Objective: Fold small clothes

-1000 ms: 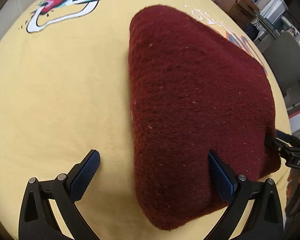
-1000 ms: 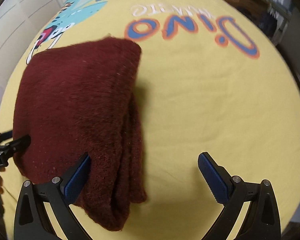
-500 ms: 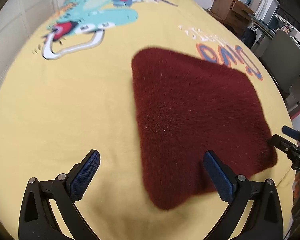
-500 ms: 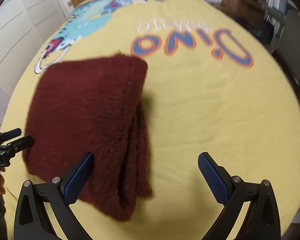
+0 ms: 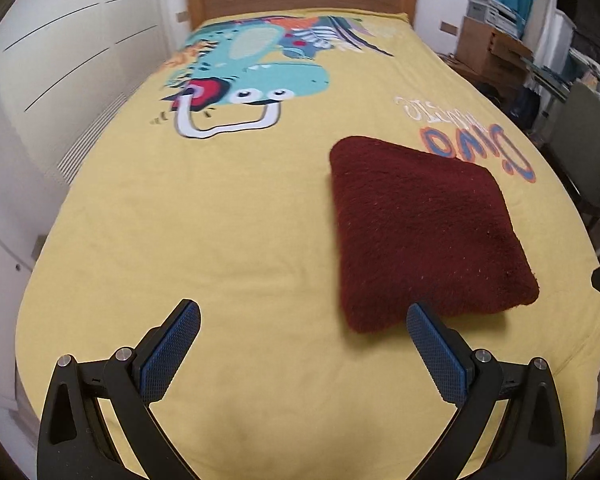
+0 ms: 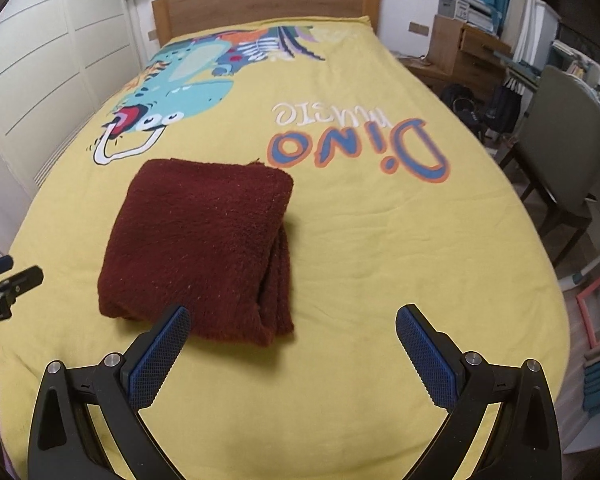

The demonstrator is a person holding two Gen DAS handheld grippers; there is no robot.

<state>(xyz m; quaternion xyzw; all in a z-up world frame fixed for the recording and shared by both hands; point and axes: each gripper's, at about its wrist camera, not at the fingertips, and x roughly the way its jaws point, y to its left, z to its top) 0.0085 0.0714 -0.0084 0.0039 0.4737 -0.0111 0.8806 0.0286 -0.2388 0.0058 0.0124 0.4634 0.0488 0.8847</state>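
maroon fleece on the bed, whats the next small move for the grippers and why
Probably none on the garment: hold both grippers clear of it. The maroon fleece garment lies folded in a compact square on the yellow dinosaur bedspread, layered edges stacked on one side. The left gripper and right gripper are open and empty, off the fabric.

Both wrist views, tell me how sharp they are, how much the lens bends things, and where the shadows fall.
Left wrist view: fairly sharp, slight softness on the dinosaur print; strong fisheye curve bows the yellow bedspread. Right wrist view: crisp on the folded maroon garment, soft shadow along its right edge; room edges blur and darken toward the corners.
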